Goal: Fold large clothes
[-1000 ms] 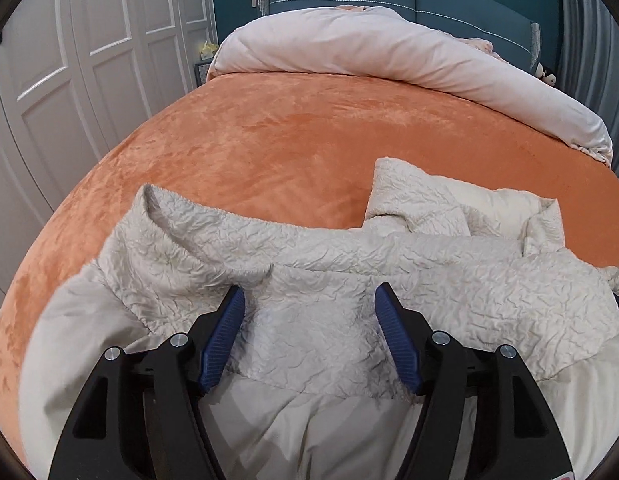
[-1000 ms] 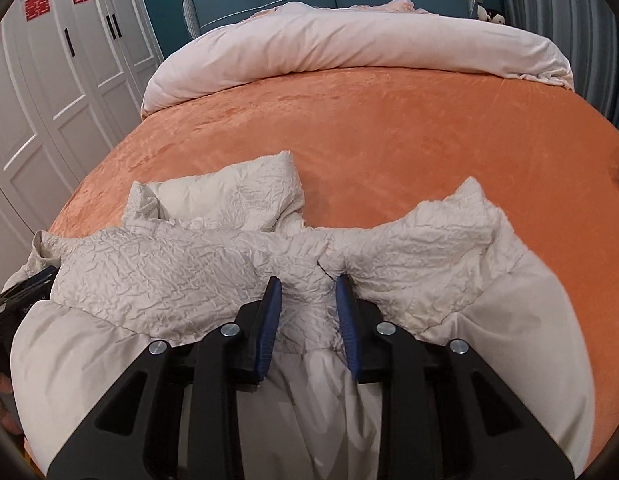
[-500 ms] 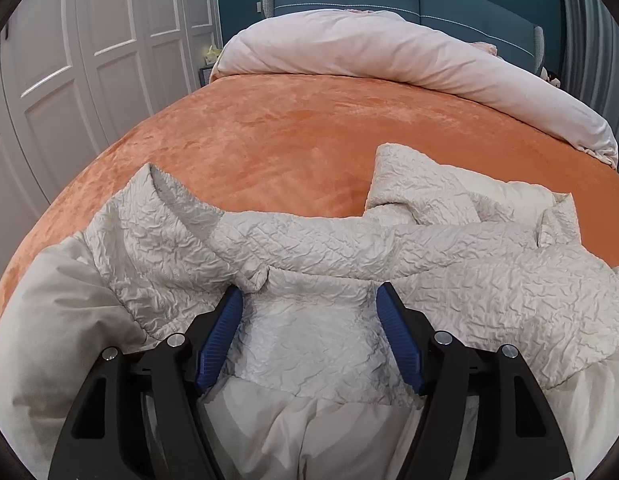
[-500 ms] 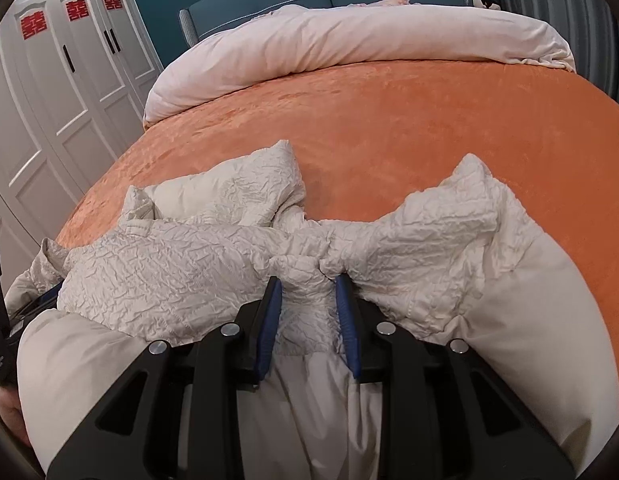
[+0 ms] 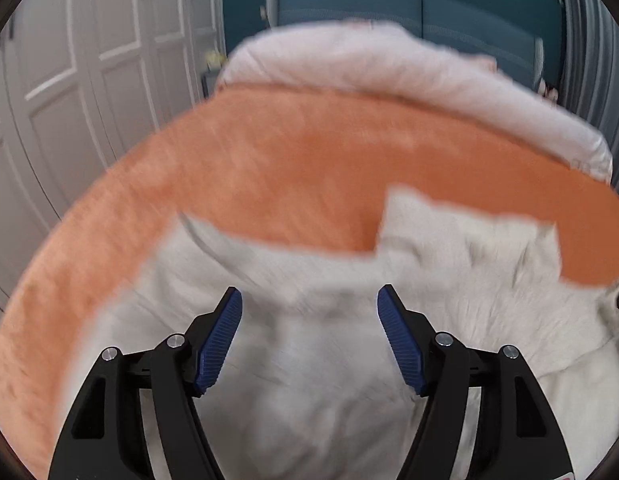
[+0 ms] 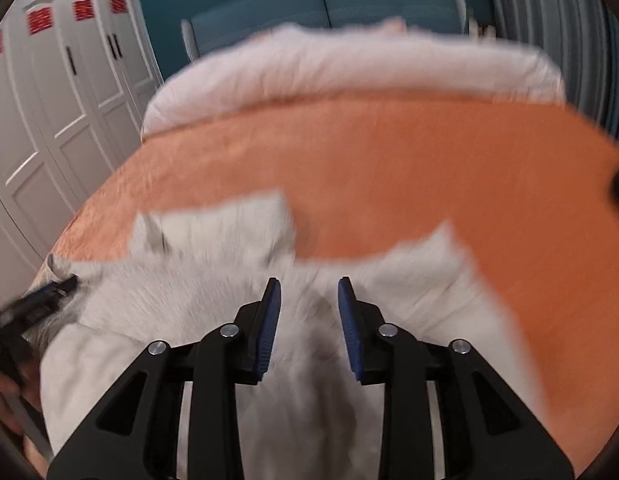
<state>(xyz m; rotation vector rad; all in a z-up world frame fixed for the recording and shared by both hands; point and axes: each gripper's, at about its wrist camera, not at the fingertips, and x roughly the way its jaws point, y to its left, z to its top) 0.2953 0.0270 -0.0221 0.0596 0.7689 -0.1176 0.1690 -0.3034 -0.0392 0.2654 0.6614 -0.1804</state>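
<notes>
Both my grippers, left and right, are opening, letting go of the jacket near the bed's front edge: this fold is laid.

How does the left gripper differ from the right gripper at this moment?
The left gripper has a wide gap between its blue pads; the right gripper has a narrow one. Both are opening above the cream garment, which lies between the jaws, apparently unpinched.
</notes>
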